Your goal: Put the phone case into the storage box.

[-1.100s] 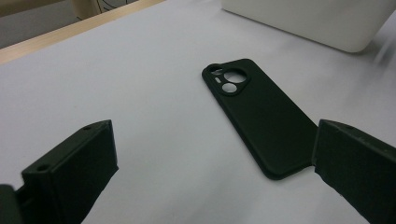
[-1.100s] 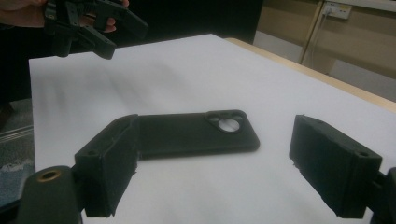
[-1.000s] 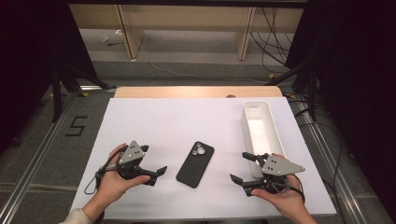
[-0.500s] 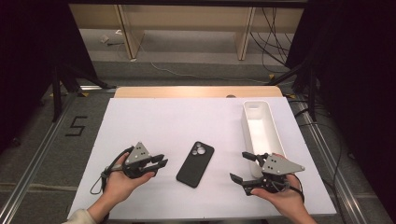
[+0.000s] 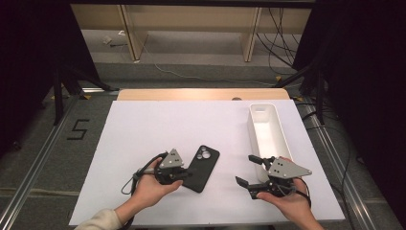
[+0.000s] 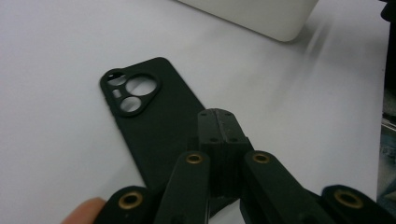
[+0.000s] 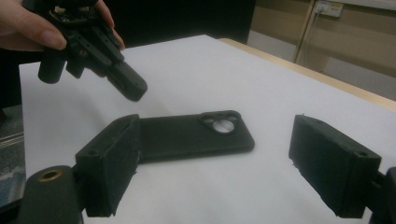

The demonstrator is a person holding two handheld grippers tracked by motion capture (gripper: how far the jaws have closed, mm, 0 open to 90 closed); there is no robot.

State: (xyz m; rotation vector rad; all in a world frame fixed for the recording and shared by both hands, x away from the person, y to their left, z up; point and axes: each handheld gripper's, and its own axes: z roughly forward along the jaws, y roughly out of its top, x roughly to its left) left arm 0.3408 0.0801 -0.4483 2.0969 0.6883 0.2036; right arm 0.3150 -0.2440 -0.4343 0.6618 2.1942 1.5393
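A black phone (image 5: 202, 167) lies camera side up on the white table cover (image 5: 158, 124), near the front middle. My left gripper (image 5: 185, 175) hovers at the phone's left edge, and its jaws have just been closing with nothing between them. In the left gripper view the shut jaws (image 6: 219, 116) point over the phone (image 6: 149, 121). To the right of the phone, my right gripper (image 5: 246, 170) stands open and empty. In the right gripper view the phone (image 7: 187, 135) lies beyond its spread jaws, and the left gripper (image 7: 130, 88) hangs above the phone's far end.
A long white bin (image 5: 252, 129) stands empty at the right, just behind the right gripper, and its corner (image 6: 261, 18) shows in the left gripper view. A wooden strip (image 5: 201, 94) runs along the table's far edge. Dark floor and metal rails flank the table.
The left gripper has moved right to the phone's edge, and its jaws went from wide open to shut. The right hand and the phone have stayed put.
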